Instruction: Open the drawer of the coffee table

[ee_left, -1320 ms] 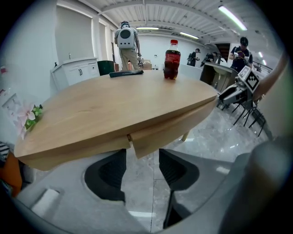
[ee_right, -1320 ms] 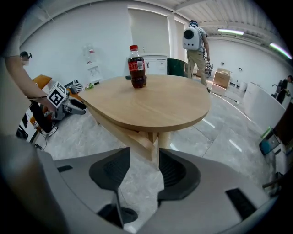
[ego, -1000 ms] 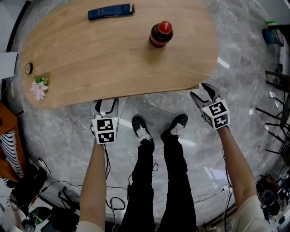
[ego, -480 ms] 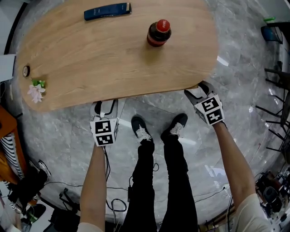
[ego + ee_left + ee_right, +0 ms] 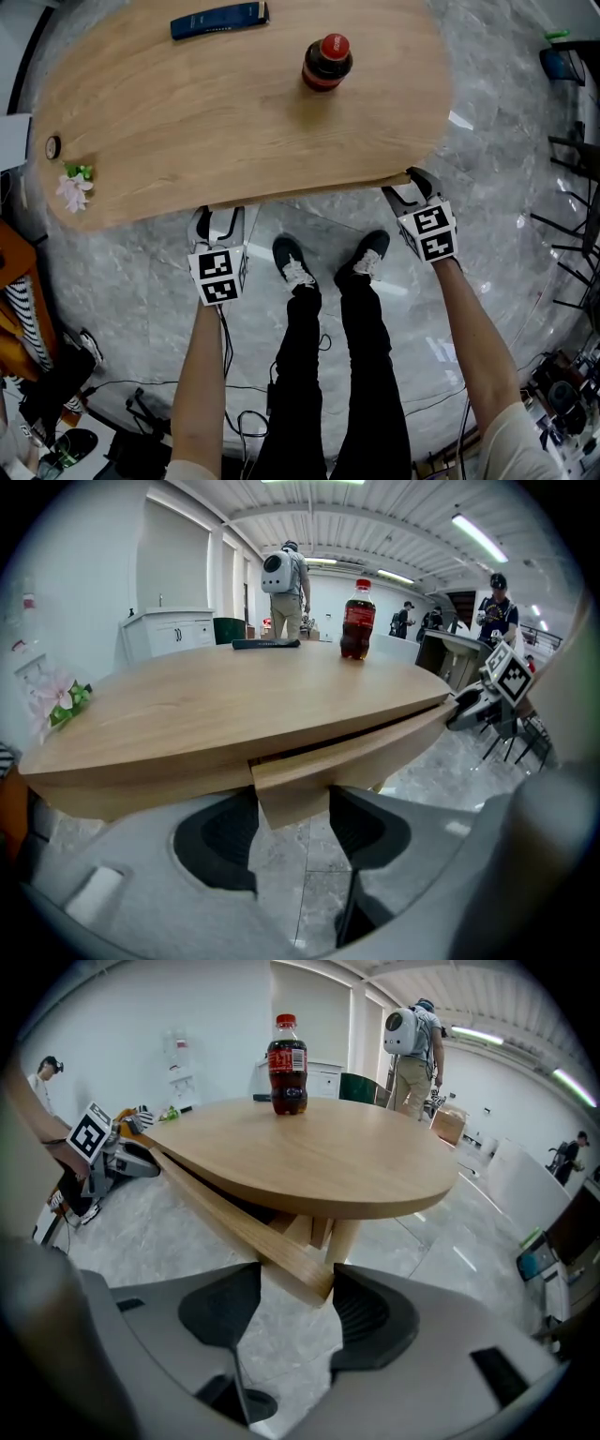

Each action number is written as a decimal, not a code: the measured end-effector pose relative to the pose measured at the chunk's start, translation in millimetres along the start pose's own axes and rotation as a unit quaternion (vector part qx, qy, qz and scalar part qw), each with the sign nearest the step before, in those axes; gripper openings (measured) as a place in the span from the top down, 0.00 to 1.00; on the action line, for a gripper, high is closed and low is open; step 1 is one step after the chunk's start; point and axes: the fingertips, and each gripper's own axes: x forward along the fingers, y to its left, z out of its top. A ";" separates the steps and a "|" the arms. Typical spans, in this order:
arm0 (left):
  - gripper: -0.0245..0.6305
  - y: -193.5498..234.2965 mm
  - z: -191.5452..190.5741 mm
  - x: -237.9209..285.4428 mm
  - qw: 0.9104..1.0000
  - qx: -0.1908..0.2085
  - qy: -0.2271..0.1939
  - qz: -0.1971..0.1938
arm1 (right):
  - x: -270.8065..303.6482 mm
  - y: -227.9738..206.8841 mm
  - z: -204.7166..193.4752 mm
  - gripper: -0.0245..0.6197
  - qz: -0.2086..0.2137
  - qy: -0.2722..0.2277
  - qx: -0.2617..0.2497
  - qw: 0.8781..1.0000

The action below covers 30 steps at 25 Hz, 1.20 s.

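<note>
The oval wooden coffee table [image 5: 187, 112] has a curved drawer front [image 5: 375, 752] under its near edge, standing slightly out from the top. My left gripper [image 5: 217, 217] is shut on the drawer front's left end [image 5: 292, 808], with a pad on each side. My right gripper [image 5: 410, 186] is at the right end of the drawer front [image 5: 225, 1218]. Its jaws [image 5: 296, 1288] are closing on that end, and both pads look to touch the wood.
A cola bottle [image 5: 326, 62] and a dark remote [image 5: 218, 20] lie on the far part of the tabletop, with a small flower [image 5: 75, 187] at its left end. My feet [image 5: 328, 267] stand on the marble floor between the grippers. People stand in the room beyond.
My right gripper has edged left, in against the table's near right corner. The left gripper has stayed on the drawer's left end.
</note>
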 end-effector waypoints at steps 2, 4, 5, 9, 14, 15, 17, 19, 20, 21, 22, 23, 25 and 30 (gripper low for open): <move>0.60 -2.2 -3.8 -3.2 1.000 -0.002 0.002 0.000 | -3.1 3.0 -4.2 0.58 -0.003 0.001 0.005 1.000; 0.60 -3.2 -7.7 -6.6 1.000 -0.004 0.005 0.000 | -5.2 6.9 -7.9 0.58 -0.003 0.003 0.010 1.000; 0.60 -3.2 -9.5 -8.0 1.000 -0.006 0.007 0.000 | -6.0 9.1 -9.3 0.58 -0.001 0.003 0.012 1.000; 0.60 -6.1 -16.0 -12.3 1.000 -0.016 0.020 0.005 | -10.0 12.7 -15.8 0.58 0.001 0.001 0.015 1.000; 0.60 -6.9 -20.1 -16.1 0.999 -0.019 0.025 0.008 | -11.2 16.0 -19.5 0.58 -0.002 0.000 0.020 1.000; 0.60 -7.6 -20.4 -16.2 0.999 -0.021 0.026 0.008 | -11.8 16.0 -19.7 0.58 -0.001 0.000 0.020 1.000; 0.60 -9.0 -20.3 -15.7 0.999 -0.024 0.026 0.009 | -12.9 14.2 -19.9 0.58 -0.001 0.000 0.017 1.000; 0.60 -9.1 -20.3 -15.9 0.999 -0.025 0.025 0.009 | -13.2 14.0 -19.8 0.58 -0.001 -0.001 0.015 1.000; 0.60 -8.7 -20.3 -16.3 0.999 -0.025 0.025 0.009 | -13.3 14.2 -19.9 0.58 -0.003 -0.002 0.014 1.000; 0.60 -8.5 -20.2 -16.6 0.999 -0.024 0.024 0.010 | -13.3 14.5 -19.8 0.58 -0.004 -0.002 0.014 1.000; 0.60 -8.3 -19.9 -16.7 0.999 -0.024 0.024 0.010 | -13.3 14.6 -19.6 0.58 -0.005 -0.002 0.015 1.000; 0.60 -8.3 -19.6 -16.7 0.999 -0.023 0.024 0.011 | -13.4 14.8 -19.3 0.58 -0.006 -0.002 0.017 1.000; 0.60 -8.5 -20.0 -17.1 0.999 -0.024 0.027 0.012 | -13.7 15.5 -19.5 0.58 -0.008 -0.001 0.020 1.000; 0.60 -11.1 -25.6 -21.5 0.999 -0.031 0.033 0.014 | -17.2 19.2 -25.1 0.58 -0.011 0.008 0.020 1.000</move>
